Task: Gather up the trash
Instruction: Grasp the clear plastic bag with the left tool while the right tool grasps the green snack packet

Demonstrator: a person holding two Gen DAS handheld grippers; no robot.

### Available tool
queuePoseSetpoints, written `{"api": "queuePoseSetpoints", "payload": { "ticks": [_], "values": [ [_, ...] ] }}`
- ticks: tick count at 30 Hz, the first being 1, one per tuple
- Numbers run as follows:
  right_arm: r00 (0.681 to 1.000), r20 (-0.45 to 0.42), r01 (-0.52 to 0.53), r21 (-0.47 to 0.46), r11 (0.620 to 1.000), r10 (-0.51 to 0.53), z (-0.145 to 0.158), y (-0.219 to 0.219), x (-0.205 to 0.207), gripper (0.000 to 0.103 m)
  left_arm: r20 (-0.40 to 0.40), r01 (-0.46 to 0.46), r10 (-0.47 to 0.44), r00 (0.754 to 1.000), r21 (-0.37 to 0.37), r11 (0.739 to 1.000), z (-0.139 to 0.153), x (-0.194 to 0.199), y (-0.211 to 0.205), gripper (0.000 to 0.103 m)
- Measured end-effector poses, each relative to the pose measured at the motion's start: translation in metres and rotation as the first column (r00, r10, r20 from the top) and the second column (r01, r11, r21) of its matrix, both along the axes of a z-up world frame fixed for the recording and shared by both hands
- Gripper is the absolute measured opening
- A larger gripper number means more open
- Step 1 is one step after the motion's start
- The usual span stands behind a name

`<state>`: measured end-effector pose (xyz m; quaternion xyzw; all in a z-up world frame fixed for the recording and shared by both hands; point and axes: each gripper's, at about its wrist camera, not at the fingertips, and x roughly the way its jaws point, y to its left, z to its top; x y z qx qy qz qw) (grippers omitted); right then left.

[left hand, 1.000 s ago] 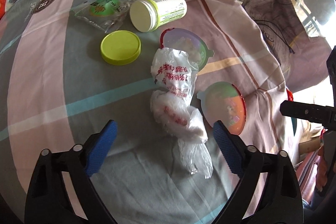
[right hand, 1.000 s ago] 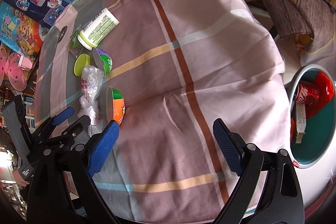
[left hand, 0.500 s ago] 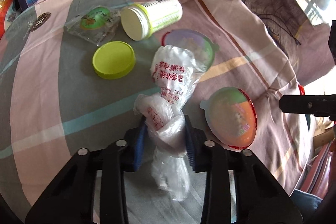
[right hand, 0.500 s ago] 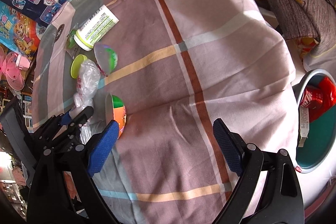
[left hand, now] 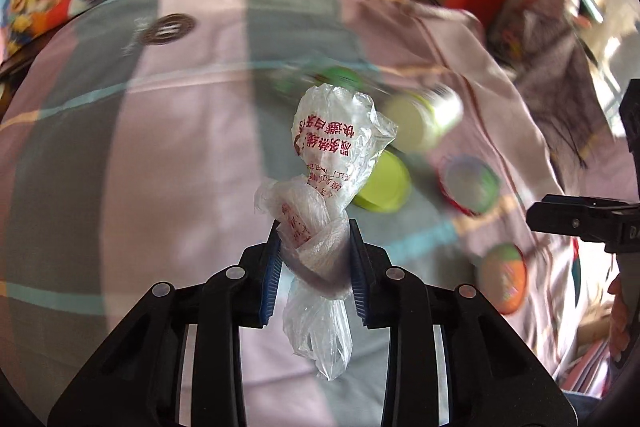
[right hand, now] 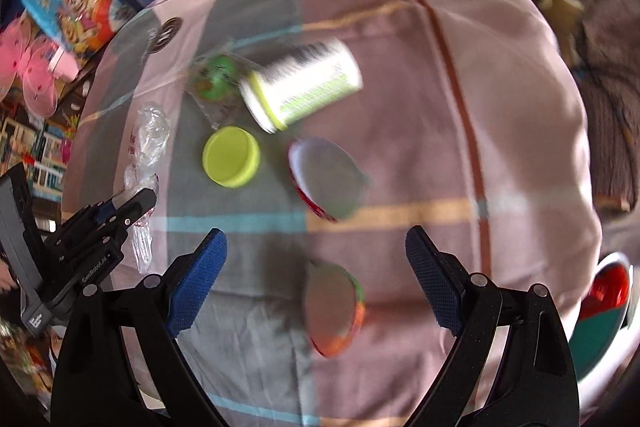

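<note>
The left tongs [left hand: 314, 263] are clamped on the knotted plastic bag [left hand: 328, 163] at frame centre; the right tongs [right hand: 316, 283] stand apart, empty. Carry the bag steadily toward the bin [right hand: 604, 323] at lower right.

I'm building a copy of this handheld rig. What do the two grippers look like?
Both match: the left gripper and right gripper have black angular plastic fingers with round silver pins and blue textured pads. The left's black body carries small white lettering, too small to read.

A thin, crinkled, glossy clear plastic bag [left hand: 320, 227] hangs over a matt woven checked cloth [right hand: 500, 131]; at two o'clock lies a smooth yellow-green plastic lid [left hand: 384, 183].
</note>
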<state>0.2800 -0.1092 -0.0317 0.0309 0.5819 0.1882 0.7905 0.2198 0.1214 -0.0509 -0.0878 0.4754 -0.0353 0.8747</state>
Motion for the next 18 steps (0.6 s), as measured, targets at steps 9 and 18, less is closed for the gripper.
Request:
{"api": "queuePoseSetpoints", "payload": {
  "ticks": [9, 18],
  "values": [
    [0.967, 0.072, -0.239, -0.080, 0.968, 0.245, 0.020, 0.103, 0.059, 0.087, 0.004, -0.087, 0.087, 0.996, -0.024, 0.996, 0.007, 0.027, 0.062, 0.031],
    [0.903, 0.049, -0.408, -0.222, 0.886, 0.428, -0.011, 0.165, 0.096, 0.087, -0.015, -0.105, 0.104, 0.994, -0.025, 0.994, 0.002, 0.048, 0.084, 0.031]
  ]
}}
